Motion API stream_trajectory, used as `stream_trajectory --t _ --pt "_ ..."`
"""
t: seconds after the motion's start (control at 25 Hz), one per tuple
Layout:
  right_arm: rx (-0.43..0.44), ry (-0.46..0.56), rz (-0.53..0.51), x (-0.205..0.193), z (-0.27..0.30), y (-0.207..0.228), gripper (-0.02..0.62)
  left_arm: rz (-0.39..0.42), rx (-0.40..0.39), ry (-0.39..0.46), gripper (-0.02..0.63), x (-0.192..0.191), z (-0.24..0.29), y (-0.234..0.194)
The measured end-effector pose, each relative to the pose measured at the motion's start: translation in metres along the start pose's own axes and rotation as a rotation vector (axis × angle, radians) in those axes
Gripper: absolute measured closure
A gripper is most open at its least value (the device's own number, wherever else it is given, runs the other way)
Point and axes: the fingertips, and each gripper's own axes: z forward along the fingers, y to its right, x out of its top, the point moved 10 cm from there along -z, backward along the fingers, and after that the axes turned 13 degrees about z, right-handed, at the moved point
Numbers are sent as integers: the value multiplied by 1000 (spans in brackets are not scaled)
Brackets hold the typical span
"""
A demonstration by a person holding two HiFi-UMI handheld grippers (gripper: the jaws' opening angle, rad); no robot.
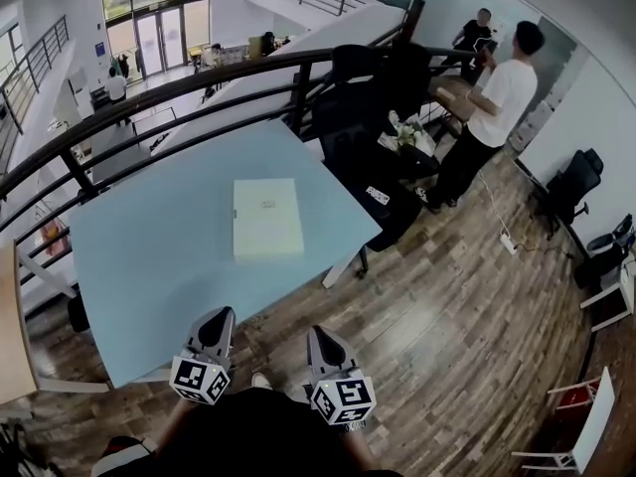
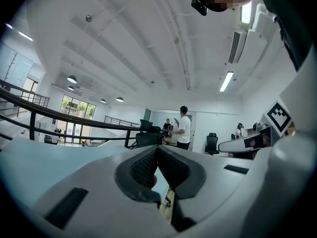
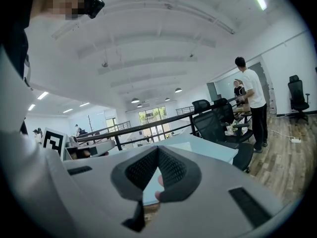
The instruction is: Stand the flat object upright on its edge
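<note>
The flat object (image 1: 266,217), a pale cream rectangular slab much like a thin closed box, lies flat near the middle of the light blue bench (image 1: 139,266), with bare benchtop all round it. It looks stiff and fairly light, with a smooth top that is probably slippery. I judge it will not bend when tipped, but it may slide across the bench instead of pivoting. The likeliest hold is across two opposite edges, or one edge lifted while the opposite edge is steadied against sliding. Both tongs are well apart from it, on the person's side: the left tongs (image 1: 221,314) reach about to the near edge of the bench, and the right tongs (image 1: 320,332) hang over the wooden floor (image 1: 447,316) just off that edge. Each pair is pressed together with nothing between its pads. The object lies ahead of them, roughly between their two lines
</note>
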Motion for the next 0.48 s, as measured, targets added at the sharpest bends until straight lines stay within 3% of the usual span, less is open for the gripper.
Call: stream_trajectory --t 0.48 --pt "40 -44 -15 1 25 -7 588 -10 43 -18 603 -3 -2 -18"
